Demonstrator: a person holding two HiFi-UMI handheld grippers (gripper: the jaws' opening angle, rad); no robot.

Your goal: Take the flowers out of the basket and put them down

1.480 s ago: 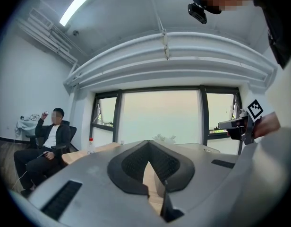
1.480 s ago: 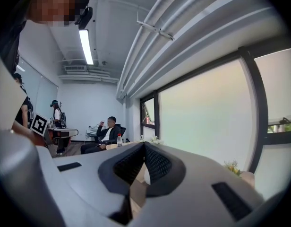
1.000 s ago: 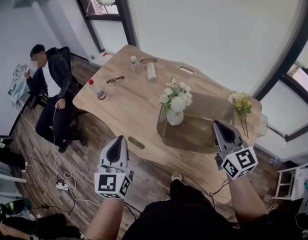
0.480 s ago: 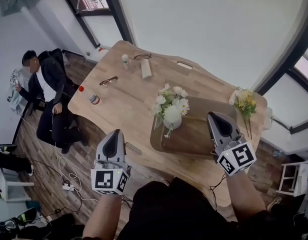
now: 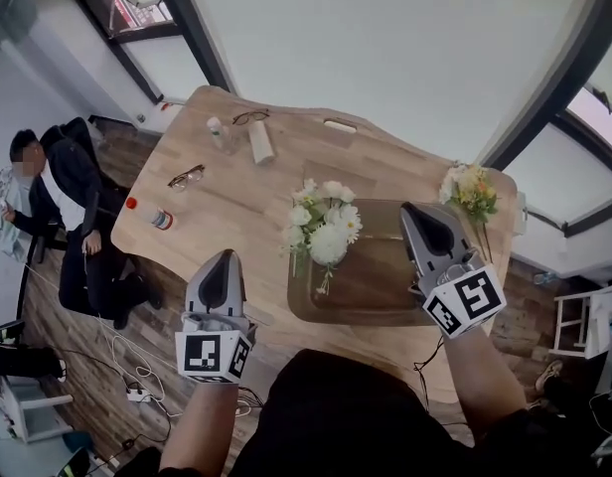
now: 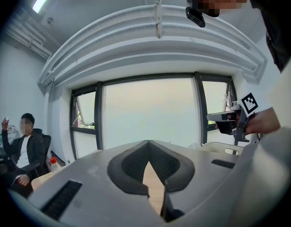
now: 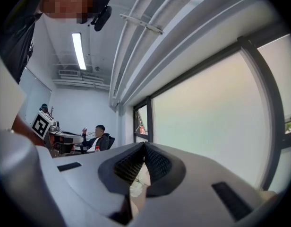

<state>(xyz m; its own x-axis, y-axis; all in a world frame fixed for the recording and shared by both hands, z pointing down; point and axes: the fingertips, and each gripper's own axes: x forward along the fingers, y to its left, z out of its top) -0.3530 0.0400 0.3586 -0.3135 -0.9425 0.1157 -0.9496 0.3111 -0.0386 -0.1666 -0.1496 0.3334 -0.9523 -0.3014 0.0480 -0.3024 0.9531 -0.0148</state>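
- The left gripper (image 5: 223, 256) has its jaws closed tip to tip with nothing between them. A second ago it hung over the floor; now it reaches over the near edge of the table (image 5: 236, 217).
- The right gripper (image 5: 409, 210) is likewise closed and empty, and has advanced from the near right rim of the basket (image 5: 371, 286) to above its right end.
- The white flowers (image 5: 321, 232) stand at the basket's left end, between the two grippers and apart from both.
- Yellow flowers (image 5: 468, 189) lie outside the basket at the table's far right corner.
- Further left on the table are spectacles (image 5: 187, 177) and a red-capped bottle (image 5: 149, 214); a seated person (image 5: 63, 207) is beyond.
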